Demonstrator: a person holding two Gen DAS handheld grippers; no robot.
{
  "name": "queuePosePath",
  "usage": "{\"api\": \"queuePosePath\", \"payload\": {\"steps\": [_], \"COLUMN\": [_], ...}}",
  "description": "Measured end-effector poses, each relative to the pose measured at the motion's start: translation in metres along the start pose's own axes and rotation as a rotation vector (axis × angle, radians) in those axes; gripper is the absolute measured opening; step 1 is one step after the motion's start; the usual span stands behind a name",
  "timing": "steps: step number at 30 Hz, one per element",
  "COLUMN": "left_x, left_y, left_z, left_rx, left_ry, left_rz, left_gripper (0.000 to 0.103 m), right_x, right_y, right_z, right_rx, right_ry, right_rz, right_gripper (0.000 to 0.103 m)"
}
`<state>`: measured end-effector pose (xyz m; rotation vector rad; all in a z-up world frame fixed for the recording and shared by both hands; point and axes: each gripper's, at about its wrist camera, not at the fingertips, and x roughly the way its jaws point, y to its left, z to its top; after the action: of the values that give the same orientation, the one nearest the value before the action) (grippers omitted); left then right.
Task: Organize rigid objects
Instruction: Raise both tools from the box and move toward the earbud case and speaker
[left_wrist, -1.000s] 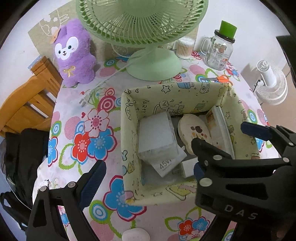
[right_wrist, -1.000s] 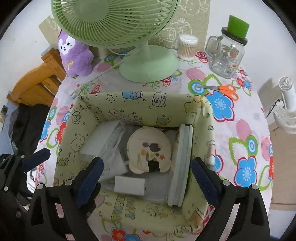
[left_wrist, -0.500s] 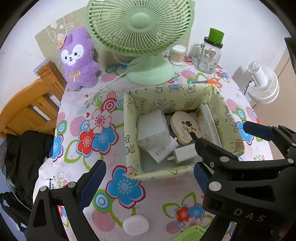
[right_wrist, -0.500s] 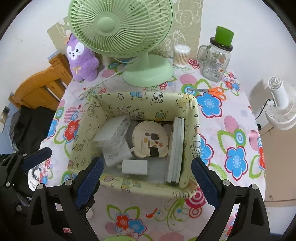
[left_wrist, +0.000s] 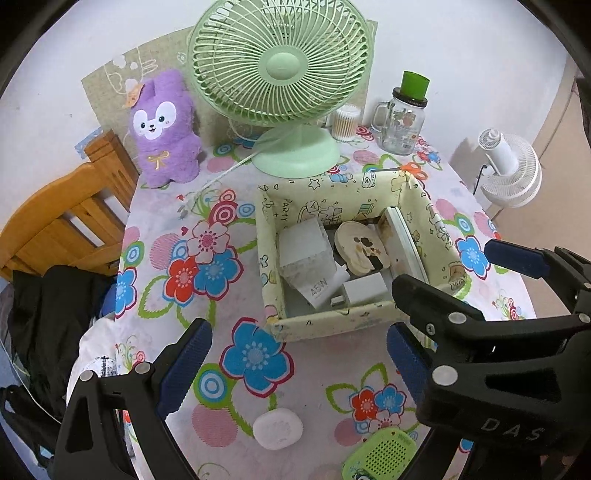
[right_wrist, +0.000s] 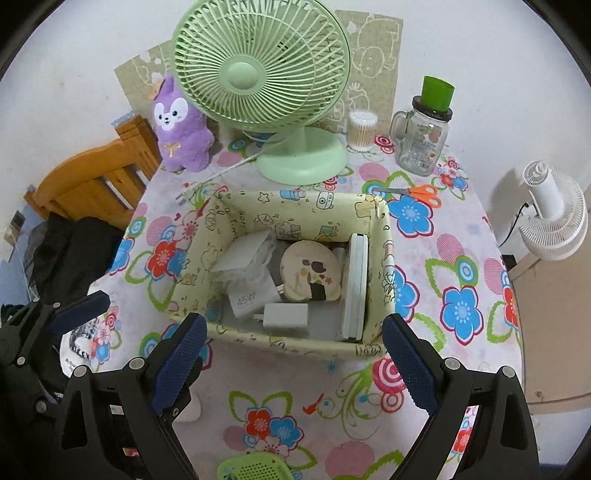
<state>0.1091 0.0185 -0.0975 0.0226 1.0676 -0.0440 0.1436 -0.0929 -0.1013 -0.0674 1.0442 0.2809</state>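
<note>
Both claws — left claw (left_wrist: 299, 360), right claw (right_wrist: 293, 356) — gape wide, empty.

Black gripper (right_wrist: 291, 365), blue ribbed pads (right_wrist: 179, 363)

Green fan (right_wrist: 260, 77), purple plush (right_wrist: 181, 125), probably swabs (right_wrist: 363, 130)

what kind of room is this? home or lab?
Most likely a home, probably a living or dining corner. A table under a floral tablecloth carries a green desk fan, a purple plush toy and a glass mug jar, with a wooden chair pushed up beside it.
</note>
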Motion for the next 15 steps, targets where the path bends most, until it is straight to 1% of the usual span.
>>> {"api": "queuePosePath", "payload": {"steps": [5,15], "left_x": [-0.005,-0.008], "left_y": [0.005,0.012], "left_z": [-0.009,-0.030], "left_rx": [0.004,0.021], "left_ry": [-0.004,-0.004], "left_rz": [-0.001,-0.026], "left_gripper": [0.097,0.097], "right_x": [-0.009,-0.020], "right_y": [0.006,0.016], "right_z": [-0.008,-0.031], "right_rx": [0.003,-0.002], "right_ry": [-0.016,-0.048], "right_rz": [0.013,0.003], "right_gripper": [0.097,0.098]}}
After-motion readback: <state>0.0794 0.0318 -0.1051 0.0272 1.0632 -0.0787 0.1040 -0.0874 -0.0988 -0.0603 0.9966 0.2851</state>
